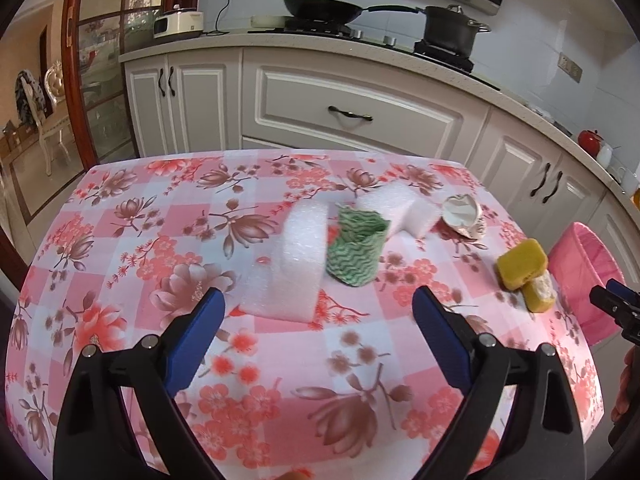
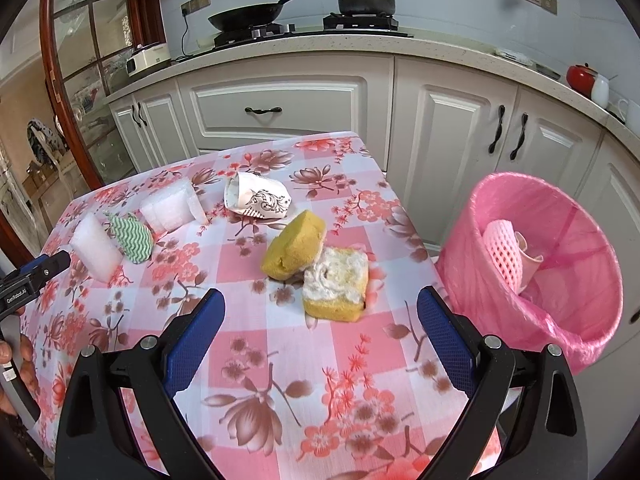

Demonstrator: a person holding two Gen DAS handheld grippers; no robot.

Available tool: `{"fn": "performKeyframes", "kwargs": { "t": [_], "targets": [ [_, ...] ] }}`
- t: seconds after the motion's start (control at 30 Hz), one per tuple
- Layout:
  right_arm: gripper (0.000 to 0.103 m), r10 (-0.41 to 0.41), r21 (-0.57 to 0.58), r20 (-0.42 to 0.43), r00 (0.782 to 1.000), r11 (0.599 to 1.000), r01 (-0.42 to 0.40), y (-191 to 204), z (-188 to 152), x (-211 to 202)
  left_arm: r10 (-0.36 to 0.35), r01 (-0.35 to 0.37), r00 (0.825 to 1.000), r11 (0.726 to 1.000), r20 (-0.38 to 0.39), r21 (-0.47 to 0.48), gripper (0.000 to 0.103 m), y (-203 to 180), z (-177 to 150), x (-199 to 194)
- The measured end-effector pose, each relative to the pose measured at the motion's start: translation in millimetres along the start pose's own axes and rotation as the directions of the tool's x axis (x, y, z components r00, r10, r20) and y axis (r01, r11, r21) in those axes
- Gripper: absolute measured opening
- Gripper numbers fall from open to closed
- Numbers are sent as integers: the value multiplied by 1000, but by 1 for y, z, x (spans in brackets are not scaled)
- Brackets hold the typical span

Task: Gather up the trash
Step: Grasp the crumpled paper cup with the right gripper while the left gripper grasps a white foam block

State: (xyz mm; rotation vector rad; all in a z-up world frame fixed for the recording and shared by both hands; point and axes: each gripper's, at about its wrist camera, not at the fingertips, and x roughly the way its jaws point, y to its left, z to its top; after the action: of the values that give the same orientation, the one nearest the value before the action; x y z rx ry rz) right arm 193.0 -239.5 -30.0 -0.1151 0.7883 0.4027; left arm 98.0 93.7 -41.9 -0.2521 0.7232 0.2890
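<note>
Both tools are angling down toward the table [image 1: 120, 240], which is wearing a pink floral cloth, and neither is touching anything.

The left tool [image 1: 318, 308] is standing wide open, its blue pads empty, hovering over the cloth just short of a white foam block [image 1: 296, 264]. Leaning against that block's far side is a green wavy-patterned cloth [image 1: 354, 252], and beyond that a second foam piece [image 1: 394, 210] is lying. A crumpled paper cup [image 1: 464, 214] is lying on its side near the far right corner.

The right tool [image 2: 320, 308] is also gaping open with nothing between its pads, pointing at two yellow sponges [image 2: 296, 250] near the table's right edge. The nearer sponge [image 2: 336, 284], with a whitish, matted top, is touching the other one and sitting just ahead of the open pads.

A pink-lined bin [image 2: 560, 320] is standing on the floor just beside the table's right edge; a pink foam net [image 2: 502, 252] and another pale scrap are already lying inside it.

In the left view the right tool's tip is showing at the right edge, and in the right view the left tool is showing at the left edge with part of a hand [image 2: 16, 360] gripping its handle.
</note>
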Motion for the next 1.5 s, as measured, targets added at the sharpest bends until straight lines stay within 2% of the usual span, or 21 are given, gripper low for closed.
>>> {"fn": "performKeyframes", "kwargs": {
  "t": [0.43,0.53,0.77,0.93,1.0,1.13,1.5],
  "targets": [
    [91,17,-32,-16,1000,999,-17,17,26,32,22,-21,999,1000,-50,14,90,10,13,32],
    [91,18,-34,-22,1000,999,-19,20,31,39,30,-29,997,999,-66,19,84,12,16,40],
    [91,25,-43,-34,999,999,-26,31,47,55,32,-28,994,999,-105,37,80,13,21,58],
    [91,22,-54,-41,999,998,-24,41,60,68,27,-21,990,999,-137,46,72,14,21,68],
    [92,21,-57,-45,999,998,-24,46,65,74,26,-20,989,999,-147,45,63,15,20,72],
    [92,17,-71,-50,999,997,-21,58,73,86,24,-17,987,999,-160,45,38,19,20,77],
    [91,-2,-59,-95,995,998,-3,71,92,128,22,-15,987,999,-158,44,37,26,25,81]
  ]
}}
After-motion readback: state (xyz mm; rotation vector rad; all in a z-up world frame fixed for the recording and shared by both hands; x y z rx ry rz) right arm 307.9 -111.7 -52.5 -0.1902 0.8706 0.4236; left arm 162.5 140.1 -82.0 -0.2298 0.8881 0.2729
